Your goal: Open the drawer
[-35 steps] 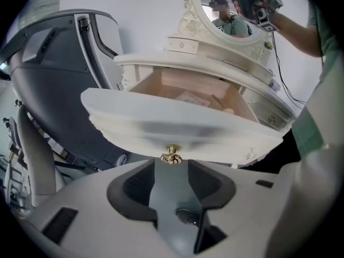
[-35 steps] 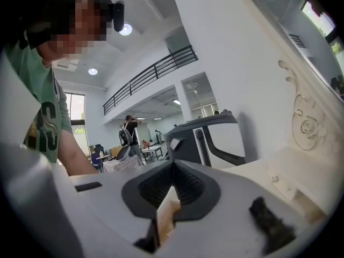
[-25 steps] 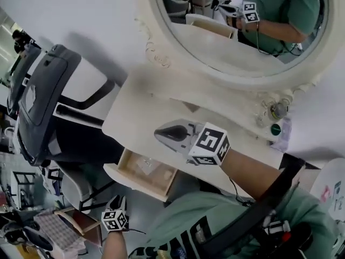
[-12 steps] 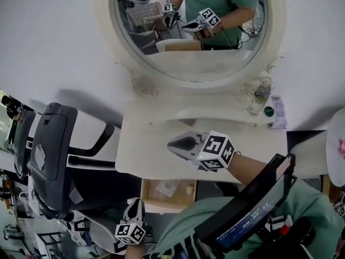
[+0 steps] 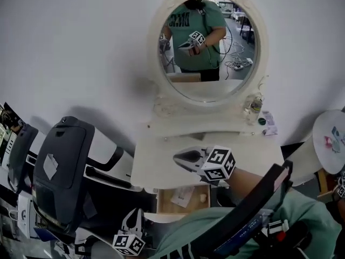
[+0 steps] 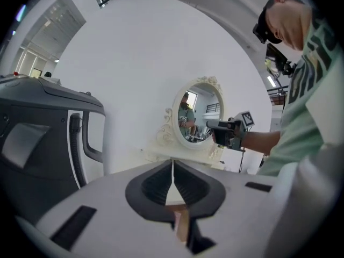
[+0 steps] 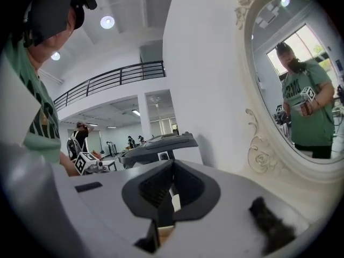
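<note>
The wooden drawer [image 5: 164, 204] stands pulled out under the white dressing table [image 5: 156, 166], with a paper and a small item lying in it. My left gripper [image 5: 136, 213] is low at the bottom of the head view, left of the drawer's front and apart from it. Its jaws [image 6: 172, 163] are closing and nothing is between them. Over the tabletop floats my right gripper [image 5: 178, 156], jaws together and empty, pointing left. In the right gripper view, the right gripper [image 7: 172, 165] points past the mirror's frame.
An oval mirror [image 5: 207, 47] rises behind the table and reflects the person. A bottle [image 5: 253, 106] and a green cap [image 5: 261, 121] stand at the table's back right. A grey office chair [image 5: 64, 166] is close on the left, and a round white table [image 5: 329, 139] on the right.
The head view has swung upright and now takes in the whole mirror. The drawer is pulled out in all three frames. Both grippers keep roughly the same places relative to the table.
</note>
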